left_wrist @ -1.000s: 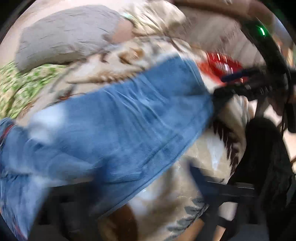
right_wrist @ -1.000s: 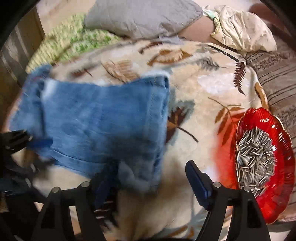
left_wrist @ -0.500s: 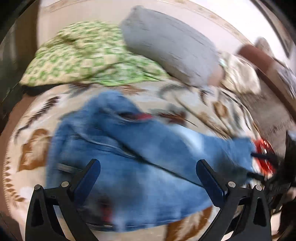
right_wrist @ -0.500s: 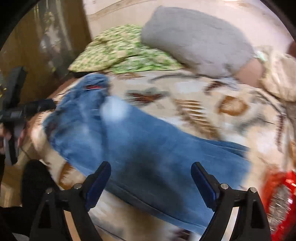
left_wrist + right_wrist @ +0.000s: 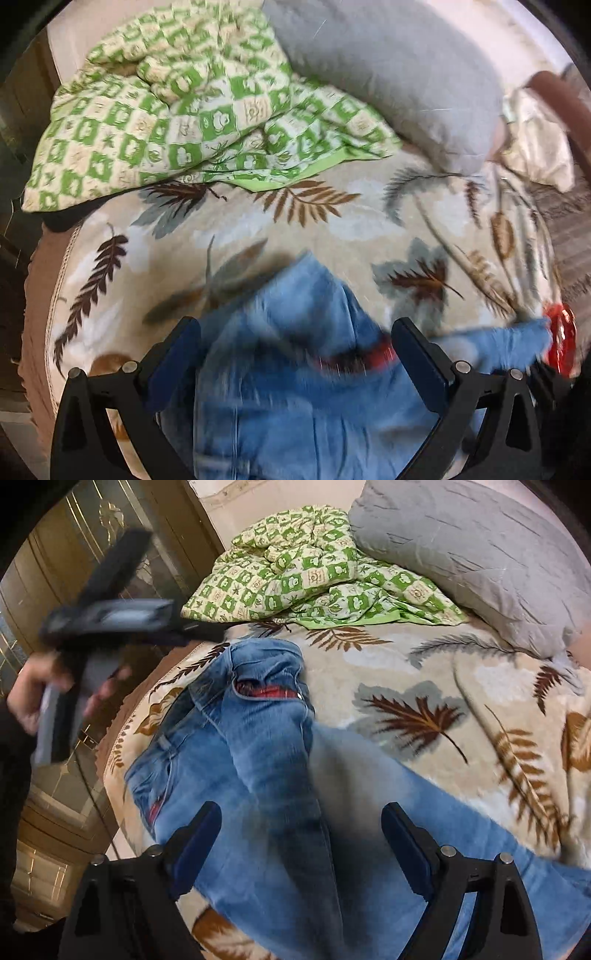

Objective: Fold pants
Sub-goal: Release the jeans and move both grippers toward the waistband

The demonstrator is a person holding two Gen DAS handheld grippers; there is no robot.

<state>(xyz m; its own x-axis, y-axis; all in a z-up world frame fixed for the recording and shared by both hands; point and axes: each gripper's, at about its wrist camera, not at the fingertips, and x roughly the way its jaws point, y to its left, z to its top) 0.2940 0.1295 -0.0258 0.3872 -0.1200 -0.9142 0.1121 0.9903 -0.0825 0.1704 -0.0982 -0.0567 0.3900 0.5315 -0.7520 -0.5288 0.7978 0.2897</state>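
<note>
Blue jeans (image 5: 266, 760) lie loosely on the leaf-patterned blanket (image 5: 424, 664), waistband with red lining toward the far left, legs running toward the near right. In the left wrist view the jeans (image 5: 295, 387) are blurred beneath my left gripper (image 5: 295, 354), which is open and empty above the waistband. My right gripper (image 5: 301, 838) is open and empty above the leg. The left gripper's body (image 5: 107, 616) shows blurred at the left of the right wrist view, held in a hand.
A green checkered quilt (image 5: 166, 110) and a grey pillow (image 5: 388, 74) lie at the bed's far end. A red dish (image 5: 561, 343) sits at the right by the jeans' leg end. A wooden cabinet (image 5: 55, 590) stands left of the bed.
Both grippers have let go of the jeans and opened. They have pulled back and up; the jeans now lie spread out along the blanket instead of folded over.
</note>
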